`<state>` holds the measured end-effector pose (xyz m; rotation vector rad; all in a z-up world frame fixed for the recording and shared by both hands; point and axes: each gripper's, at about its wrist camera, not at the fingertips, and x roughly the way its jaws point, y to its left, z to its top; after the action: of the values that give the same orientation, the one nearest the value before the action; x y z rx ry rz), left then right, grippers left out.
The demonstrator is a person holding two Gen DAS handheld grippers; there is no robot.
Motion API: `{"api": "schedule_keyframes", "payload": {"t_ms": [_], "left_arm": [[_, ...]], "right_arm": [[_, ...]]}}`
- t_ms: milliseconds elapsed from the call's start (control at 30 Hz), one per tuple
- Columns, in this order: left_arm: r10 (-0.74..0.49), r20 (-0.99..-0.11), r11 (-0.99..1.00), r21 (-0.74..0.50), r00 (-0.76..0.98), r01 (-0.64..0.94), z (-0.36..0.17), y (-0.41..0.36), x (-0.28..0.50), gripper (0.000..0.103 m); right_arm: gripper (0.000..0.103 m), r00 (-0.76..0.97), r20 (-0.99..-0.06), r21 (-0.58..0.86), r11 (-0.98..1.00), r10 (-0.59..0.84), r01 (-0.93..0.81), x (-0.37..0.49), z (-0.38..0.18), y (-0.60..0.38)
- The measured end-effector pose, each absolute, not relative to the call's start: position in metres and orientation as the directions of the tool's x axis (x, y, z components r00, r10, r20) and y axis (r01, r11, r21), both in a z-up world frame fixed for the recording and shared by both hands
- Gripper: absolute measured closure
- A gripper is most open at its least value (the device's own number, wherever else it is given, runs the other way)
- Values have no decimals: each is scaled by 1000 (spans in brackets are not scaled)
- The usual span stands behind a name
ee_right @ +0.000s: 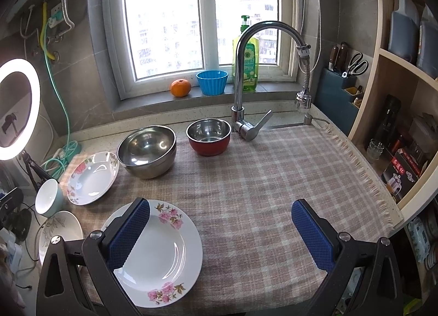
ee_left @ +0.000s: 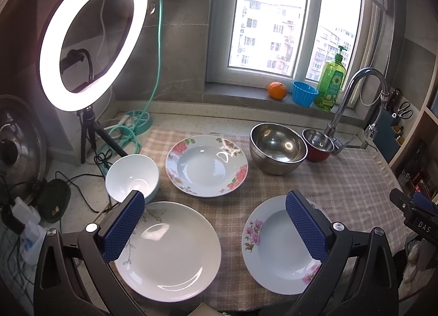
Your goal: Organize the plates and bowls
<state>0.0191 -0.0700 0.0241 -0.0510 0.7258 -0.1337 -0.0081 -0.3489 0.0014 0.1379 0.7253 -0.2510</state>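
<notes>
Plates and bowls: all lie apart on the checked cloth (ee_right: 260, 179), nothing stacked yet.
Left gripper (ee_left: 216, 229): fingers spread wide, holding nothing; hovers low centre of its frame, above the gap between two plates.
Right gripper (ee_right: 220, 233): fingers spread wide, empty; its left pad (ee_right: 128, 233) hangs over the rim of the pink-flower plate (ee_right: 161, 255).
Near plates: plain white plate (ee_left: 169, 250) lower left in the left view, pink-flower plate lower right.
Farther: rose-rim deep plate (ee_left: 206, 165) at centre; white bowl (ee_left: 132, 177) to its left, off the cloth edge.
Metal ware: large steel bowl (ee_right: 147, 150) and red-sided bowl (ee_right: 209, 136) side by side by the tap (ee_right: 241, 75), upper centre.
Step in hand: start of sorting, I judge; no piece gripped.
Next move: likely close on a near plate's rim and lift; thin rim, flat on cloth, needs a low angled approach.
Writing: "DAS" on the black device (ee_left: 418, 220) at right edge of left view; boxed goods on shelf carry characters too small to read; green soap bottle (ee_left: 330, 83) label illegible.
</notes>
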Motion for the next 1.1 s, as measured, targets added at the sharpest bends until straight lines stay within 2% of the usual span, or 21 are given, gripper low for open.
{"api": "schedule_keyframes", "payload": {"t_ms": [500,633,833,1033,1100], "left_arm": [[-111,-715,992,-118,691,38,4,-55,26,1],[-106,-733,991,-130,672,15,-2,-50,27,7],[-83,-746,988,-149,661,-44,-7,-40,29,9],[-108,-772,981,-186,626,-60,-22,-41,30,25],[-126,-786,979,-197,605,-52,-29,-45,31,36]], "right_arm": [[1,709,-703,139,969,-48,204,14,-21,-362],[1,697,-716,130,976,-29,173,23,-28,-362],[1,747,-665,111,991,16,78,35,-23,-355],[1,725,-677,172,985,126,-11,53,-31,-353],[1,703,-698,163,986,137,-30,58,-37,-352]]}}
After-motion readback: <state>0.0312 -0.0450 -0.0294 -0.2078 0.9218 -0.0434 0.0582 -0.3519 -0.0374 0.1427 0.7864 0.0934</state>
